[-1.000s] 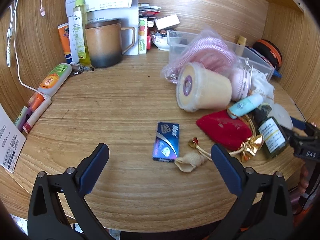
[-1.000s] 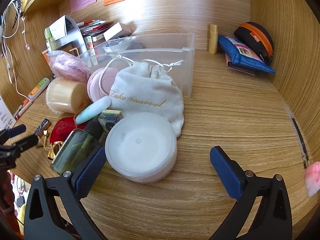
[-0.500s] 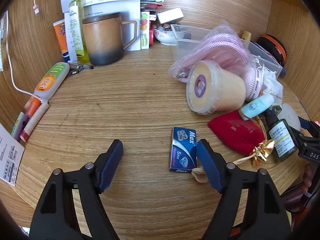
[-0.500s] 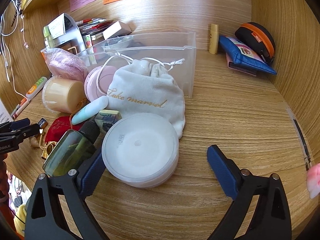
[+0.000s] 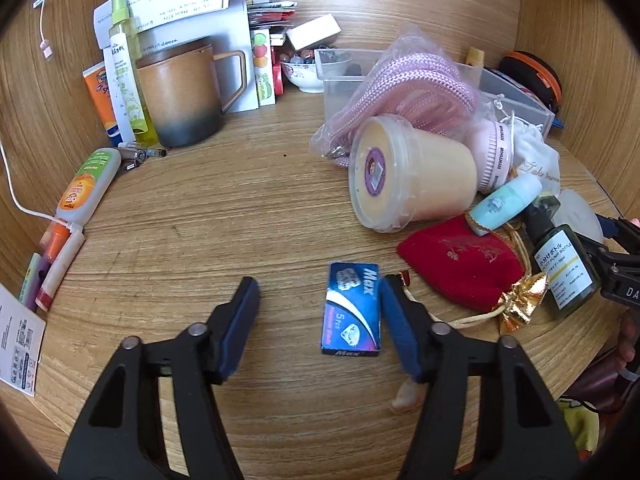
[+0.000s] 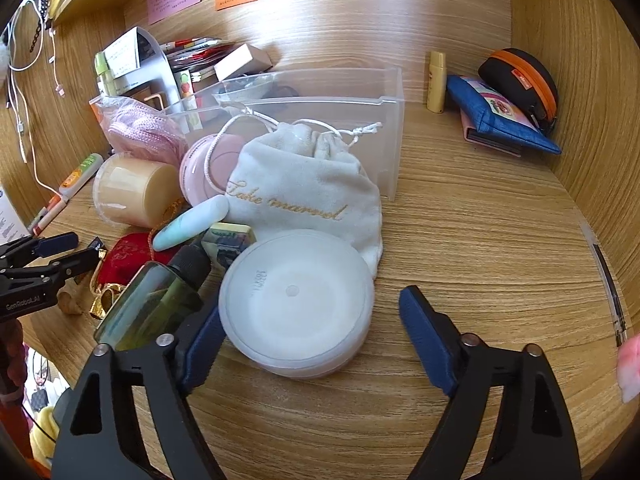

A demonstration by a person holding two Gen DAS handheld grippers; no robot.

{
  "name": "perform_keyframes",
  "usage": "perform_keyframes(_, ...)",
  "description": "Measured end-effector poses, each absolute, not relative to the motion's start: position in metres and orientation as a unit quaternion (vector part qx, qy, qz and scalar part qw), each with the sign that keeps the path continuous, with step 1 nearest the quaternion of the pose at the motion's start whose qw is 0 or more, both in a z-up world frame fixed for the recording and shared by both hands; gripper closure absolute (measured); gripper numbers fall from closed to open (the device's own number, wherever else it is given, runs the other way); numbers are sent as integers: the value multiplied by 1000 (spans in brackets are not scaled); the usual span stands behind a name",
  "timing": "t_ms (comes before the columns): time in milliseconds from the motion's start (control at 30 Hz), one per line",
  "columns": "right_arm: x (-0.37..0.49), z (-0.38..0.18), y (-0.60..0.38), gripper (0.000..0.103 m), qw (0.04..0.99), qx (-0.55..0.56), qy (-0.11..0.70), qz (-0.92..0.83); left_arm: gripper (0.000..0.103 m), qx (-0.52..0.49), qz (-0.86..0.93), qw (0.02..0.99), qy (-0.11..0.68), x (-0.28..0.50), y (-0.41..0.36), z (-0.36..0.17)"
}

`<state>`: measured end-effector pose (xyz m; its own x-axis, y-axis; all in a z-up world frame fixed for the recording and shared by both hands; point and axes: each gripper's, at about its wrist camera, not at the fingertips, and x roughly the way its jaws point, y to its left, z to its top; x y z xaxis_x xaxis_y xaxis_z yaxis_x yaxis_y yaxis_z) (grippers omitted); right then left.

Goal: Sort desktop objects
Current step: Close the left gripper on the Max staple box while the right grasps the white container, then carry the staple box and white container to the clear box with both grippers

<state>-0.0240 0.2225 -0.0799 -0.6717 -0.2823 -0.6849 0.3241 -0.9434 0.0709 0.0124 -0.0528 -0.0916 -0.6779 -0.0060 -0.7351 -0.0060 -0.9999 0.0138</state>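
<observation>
A small blue "Max" box [image 5: 352, 309] lies flat on the wooden desk. My left gripper [image 5: 318, 304] is open around it; the right finger sits next to the box's right edge, the left finger stands well apart. My right gripper [image 6: 310, 312] is open and empty, its fingers on either side of a round white plastic container [image 6: 296, 300]. A dark green pump bottle [image 6: 154, 304] lies beside its left finger. A clear plastic bin [image 6: 360, 120] stands behind a white drawstring pouch [image 6: 304, 192].
A red velvet pouch [image 5: 464, 268], a cream tub [image 5: 412, 176] on its side, a pale blue tube [image 5: 504, 204] and a pink rope bag [image 5: 412, 84] crowd the desk's right. A brown mug [image 5: 180, 96], bottles and tubes stand at the left. Pouches [image 6: 500, 120] lie at the back right.
My left gripper has moved forward and down over the blue box and its fingers have closed in around it. My right gripper has edged closer to the white container.
</observation>
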Motion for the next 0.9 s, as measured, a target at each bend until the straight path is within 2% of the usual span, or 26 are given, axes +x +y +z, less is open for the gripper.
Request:
perform_keyframes(167,-24,-79,223,29,171,369,23,-913,52,398,-918,-5,-8,13,-52,-91)
perform_keyframes(233,-25,-79,224,36,177,370,19,-912,55,396,-918,-6,-11,13,-51,-91)
perform_keyframes(300,-25,-79,224,38,178,371,18,-911,58,394,-919,-6,-13,13,-50,-91)
perform_keyframes(600,-24,-78,224,39,179,372,6,-911,76,389,-921,-14,-19,11,-45,-91)
perform_keyframes(900,-20,-68,240,39,167,360,-4,-918,77,389,-921,-10,-19,8,-43,-91)
